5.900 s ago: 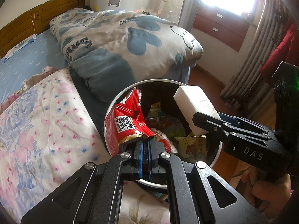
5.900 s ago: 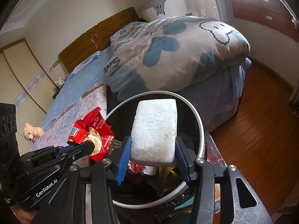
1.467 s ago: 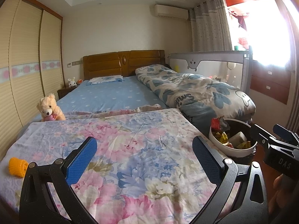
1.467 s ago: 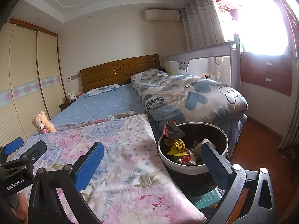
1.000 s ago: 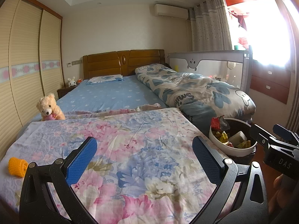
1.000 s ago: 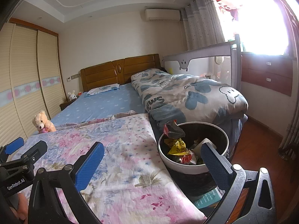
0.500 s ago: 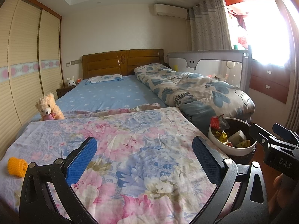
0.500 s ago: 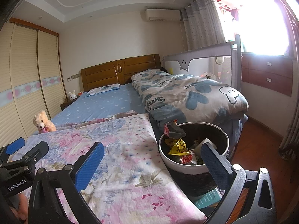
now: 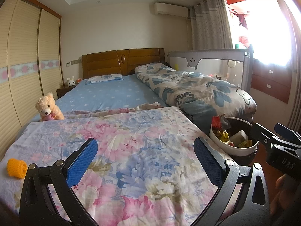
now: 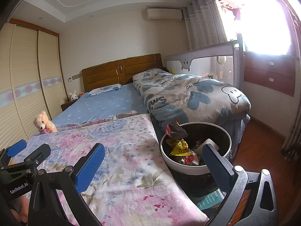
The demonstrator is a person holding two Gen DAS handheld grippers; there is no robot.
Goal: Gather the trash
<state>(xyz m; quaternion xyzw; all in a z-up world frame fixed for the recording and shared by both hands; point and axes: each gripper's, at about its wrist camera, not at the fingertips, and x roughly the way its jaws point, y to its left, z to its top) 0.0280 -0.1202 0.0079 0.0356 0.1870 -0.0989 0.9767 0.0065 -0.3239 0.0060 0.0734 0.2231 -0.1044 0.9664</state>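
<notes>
A round white-rimmed trash bin (image 10: 195, 166) stands at the right edge of the bed, also in the left wrist view (image 9: 235, 149). It holds a red wrapper (image 9: 219, 122), yellow wrappers (image 10: 178, 146) and a white foam block (image 9: 239, 136). My left gripper (image 9: 144, 162) is open and empty above the floral bedspread (image 9: 131, 141). My right gripper (image 10: 152, 160) is open and empty, its right finger in front of the bin. A small orange knitted item (image 9: 16, 168) lies at the bedspread's left edge.
A teddy bear (image 9: 48, 107) sits at the bed's left side. A folded cloud-print quilt (image 10: 188, 94) lies at the right, against a grey bed rail (image 10: 207, 60). A headboard (image 9: 122, 62) is at the back, wardrobe doors (image 9: 22, 75) left, wood floor (image 10: 263, 137) right.
Since 5.9 s ago both grippers have let go of the red wrapper and the foam block, which now lie in the bin, and have drawn back. Over the last second almost nothing moved.
</notes>
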